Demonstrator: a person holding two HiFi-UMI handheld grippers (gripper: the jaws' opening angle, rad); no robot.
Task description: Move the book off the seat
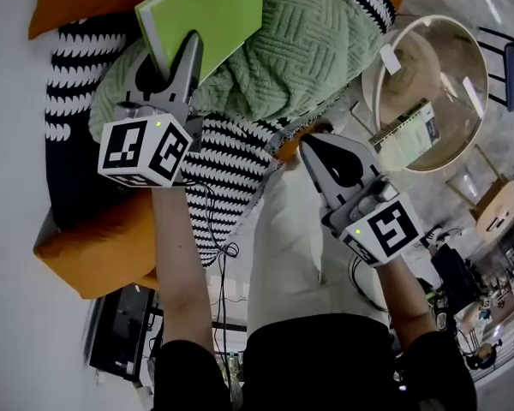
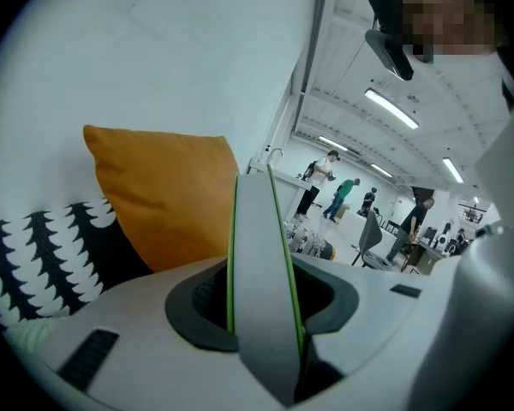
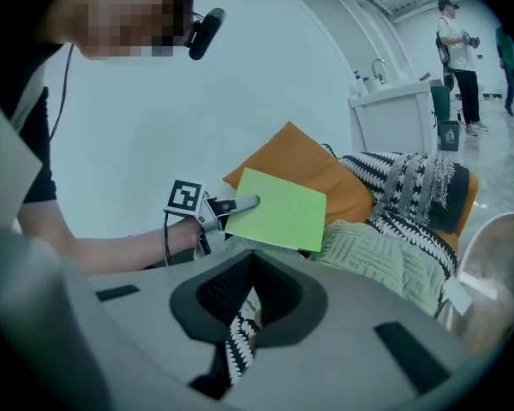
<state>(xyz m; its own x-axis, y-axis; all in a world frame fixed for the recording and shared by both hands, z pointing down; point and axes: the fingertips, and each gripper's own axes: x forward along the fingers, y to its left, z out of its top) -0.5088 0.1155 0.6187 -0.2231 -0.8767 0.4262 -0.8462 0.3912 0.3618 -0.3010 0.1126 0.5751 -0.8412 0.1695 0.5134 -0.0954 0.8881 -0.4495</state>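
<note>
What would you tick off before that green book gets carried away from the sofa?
1. Left gripper shut on the green book: ok.
2. Book clear of the green knit blanket: cannot tell, one corner hangs close.
3. Right gripper free to help: not ok, the striped blanket sits between its jaws.
4. Room on the round table beside the booklet: ok.
5. Orange cushion out of the way: ok.

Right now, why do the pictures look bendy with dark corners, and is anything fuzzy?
Head view: edges bend, green book sharp. Left gripper view: dark corners, glaring ceiling lights, book looms soft in the left gripper. Right gripper view: dark corners, striped cloth blurs between jaws.
</note>
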